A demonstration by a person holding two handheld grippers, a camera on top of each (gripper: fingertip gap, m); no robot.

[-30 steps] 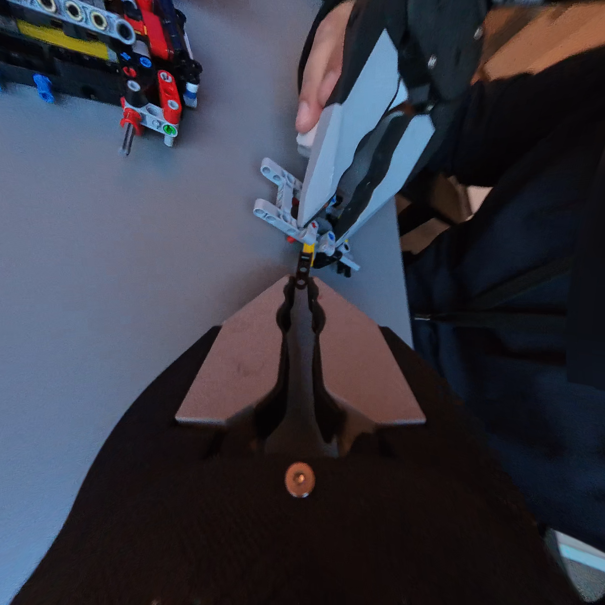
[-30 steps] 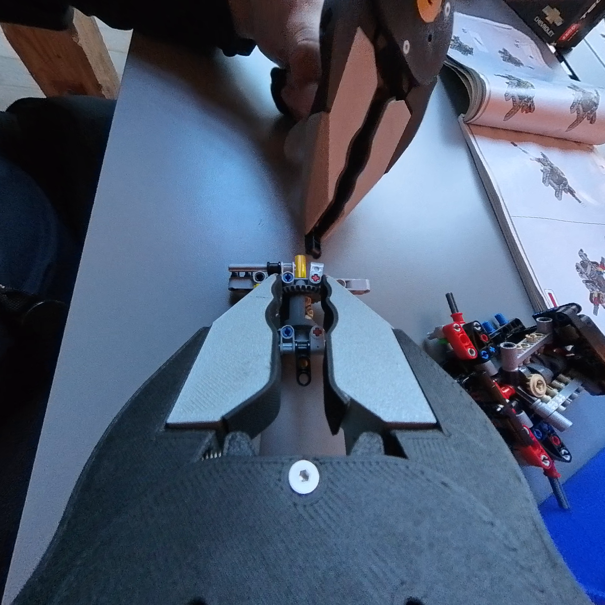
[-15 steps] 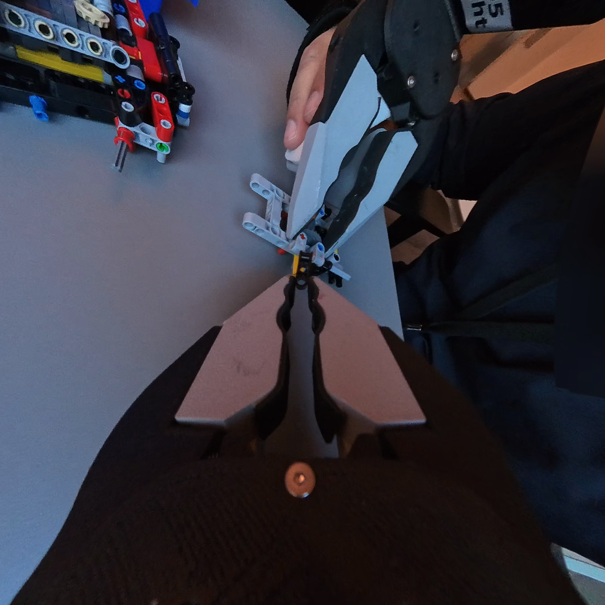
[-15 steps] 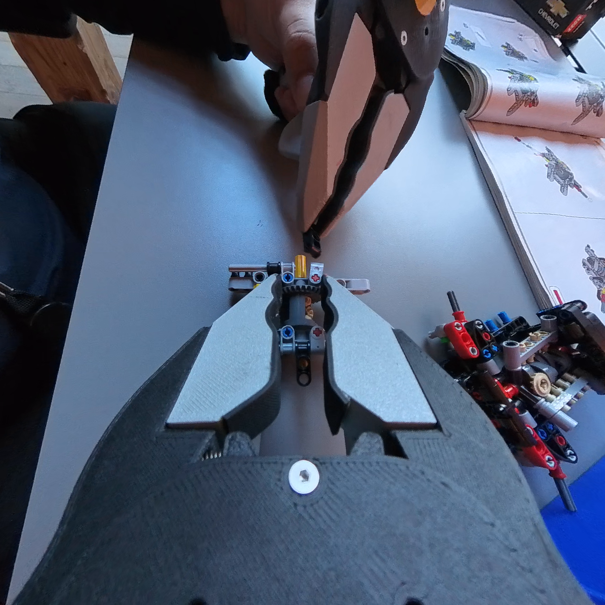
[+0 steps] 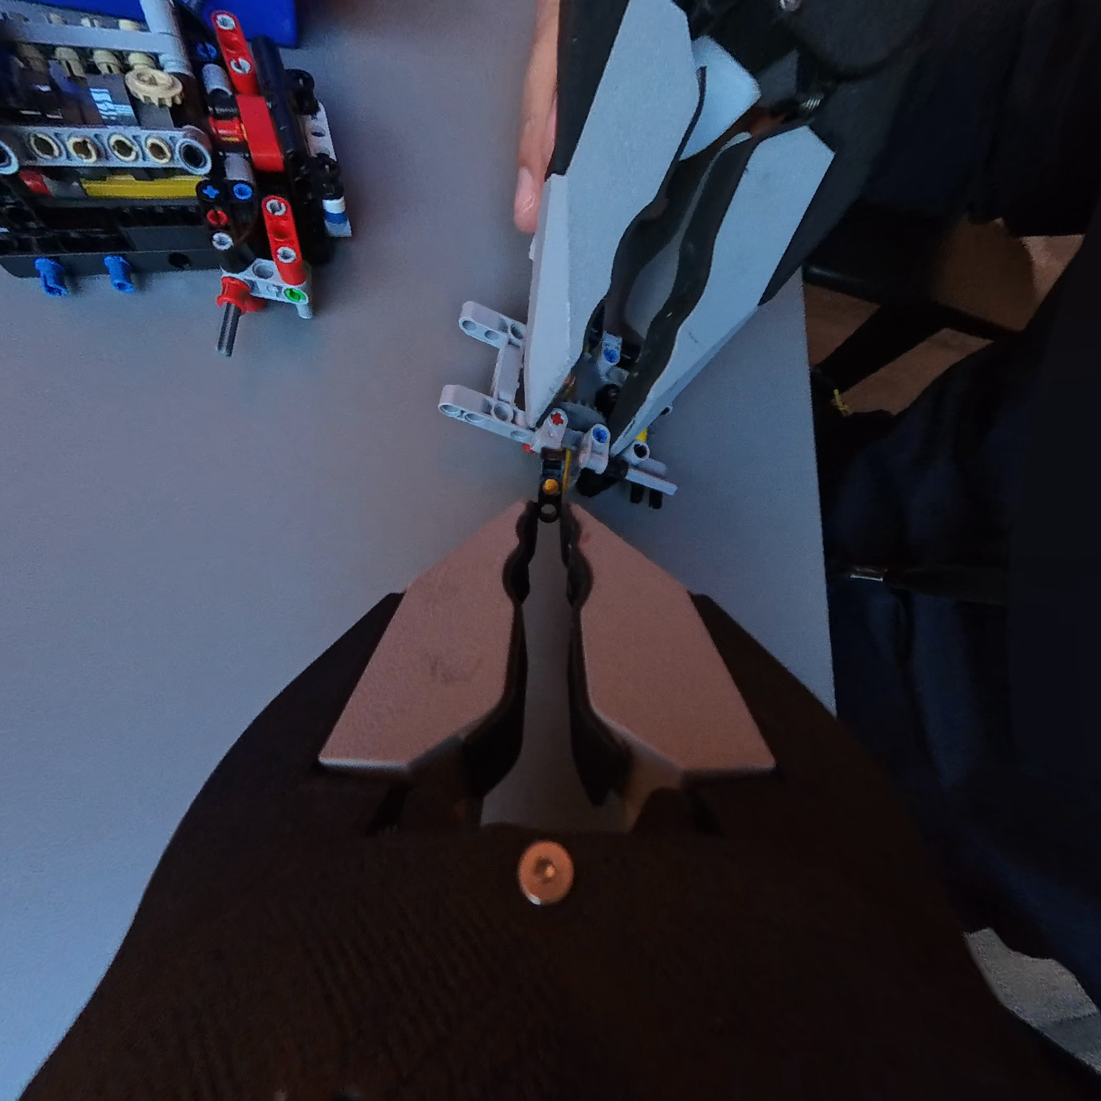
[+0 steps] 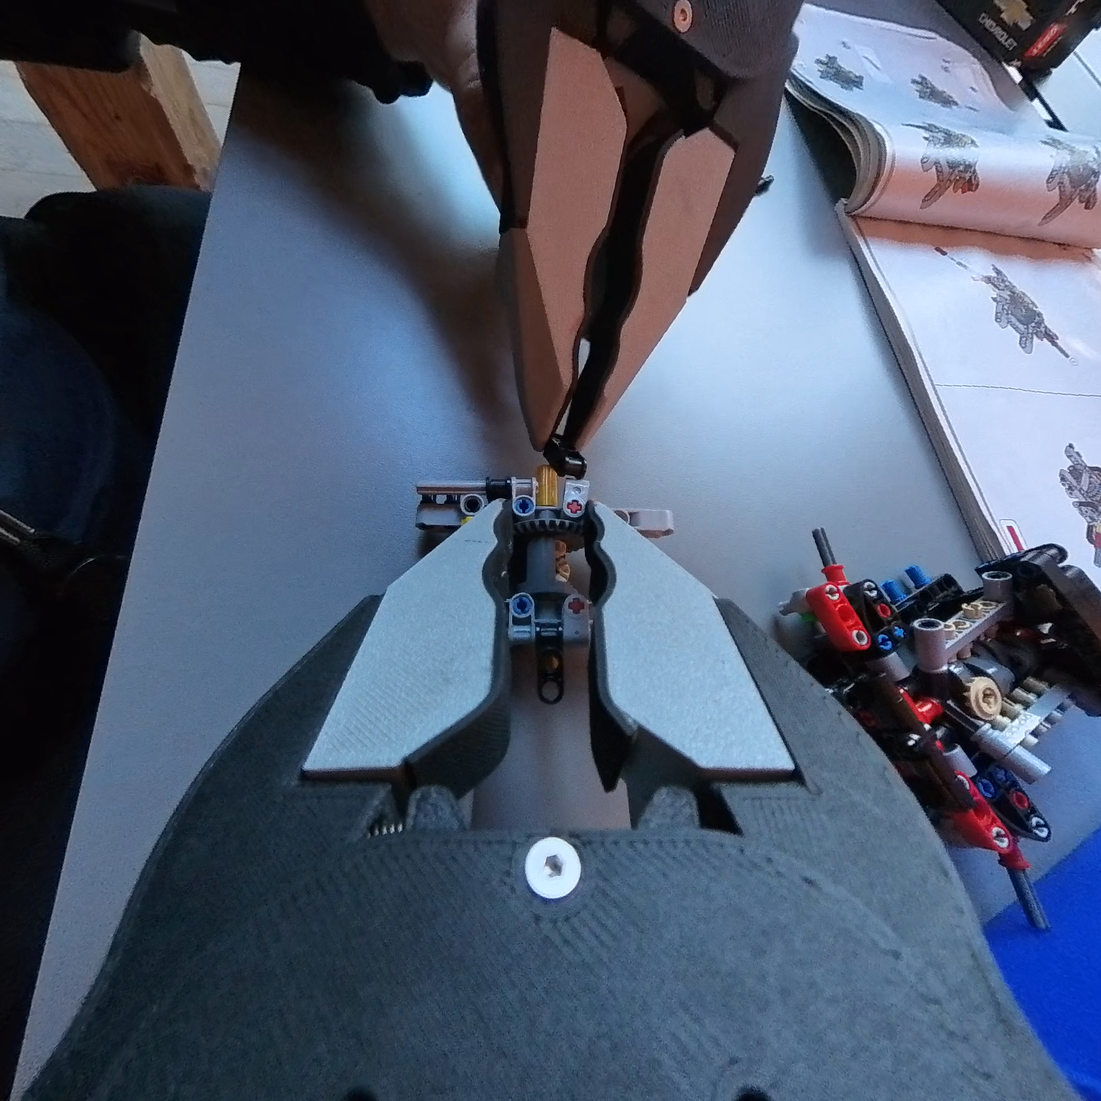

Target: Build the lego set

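My left gripper (image 5: pixel 548 513) has copper-faced fingers and is shut on a small black link (image 5: pixel 549 503), pinched by its end at the very tips. My right gripper (image 6: pixel 545 515), grey-faced, is shut on a small grey gear assembly (image 6: pixel 543 560) with blue and red pins, held just above the grey table (image 5: pixel 238 566). The link (image 6: pixel 565 459) touches the top of the assembly's yellow axle (image 6: pixel 547 481). In the left wrist view the right gripper (image 5: pixel 587 420) comes down from above onto the assembly (image 5: pixel 572 429). In the right wrist view the left gripper (image 6: pixel 563 442) points down at it.
A large brick-built model of black, red and grey parts stands on the table (image 5: pixel 149 167), also in the right wrist view (image 6: pixel 923 673). An open instruction booklet (image 6: pixel 983 268) lies far right. A blue mat (image 6: pixel 1066 983) is at the near right. The table edge (image 5: pixel 816 536) is close by. Only a small space, under 4 cm, lies between the two pairs of fingers.
The two grippers have drawn closer together. The black link in my left gripper has moved up to the yellow axle and now touches it. Both grasps stay as they were.
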